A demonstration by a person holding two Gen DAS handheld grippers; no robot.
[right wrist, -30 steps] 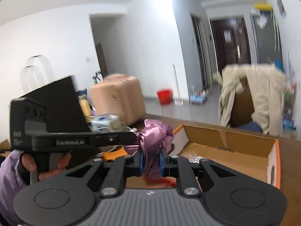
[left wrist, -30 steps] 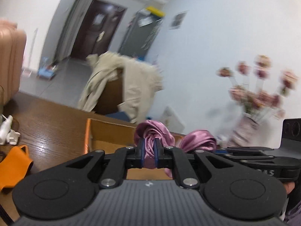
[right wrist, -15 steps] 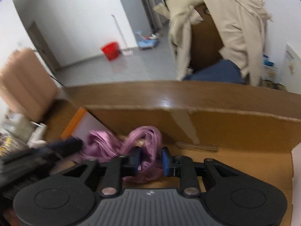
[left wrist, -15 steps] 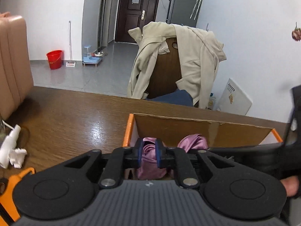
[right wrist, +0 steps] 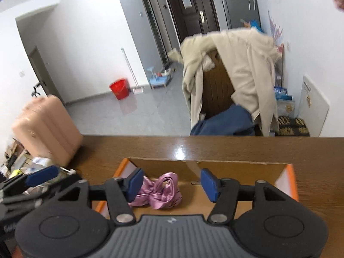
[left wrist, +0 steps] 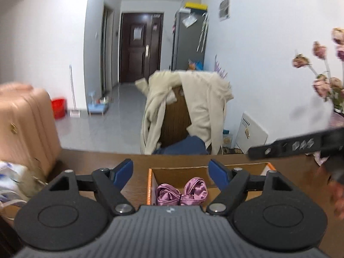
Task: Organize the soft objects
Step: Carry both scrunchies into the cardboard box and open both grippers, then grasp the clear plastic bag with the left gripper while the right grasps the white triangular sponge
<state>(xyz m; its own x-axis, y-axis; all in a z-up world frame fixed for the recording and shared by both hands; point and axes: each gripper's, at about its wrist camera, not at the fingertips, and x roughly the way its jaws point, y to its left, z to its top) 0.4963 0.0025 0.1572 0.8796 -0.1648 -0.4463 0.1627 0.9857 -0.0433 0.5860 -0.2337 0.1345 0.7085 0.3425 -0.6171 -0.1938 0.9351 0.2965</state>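
Two sets of hand-held tongs hover over an open cardboard box (right wrist: 225,167) with orange edges on a brown wooden surface (right wrist: 215,146). The left tongs (left wrist: 172,173) stand wide and are opening further, nothing between their blue pads (left wrist: 123,172). The right tongs (right wrist: 172,183) are also opening; the pink satin cloth (right wrist: 160,190) shows between their jaws, but the pads are clear of it. The knotted, crumpled cloth lies on the floor of the box, toward its left end. Behind the surface, a cream coat (right wrist: 243,68) drapes over a wooden chair (right wrist: 215,90); a pink suitcase (right wrist: 47,126) stands at left and a red bucket (right wrist: 119,88) sits on the tiled floor.
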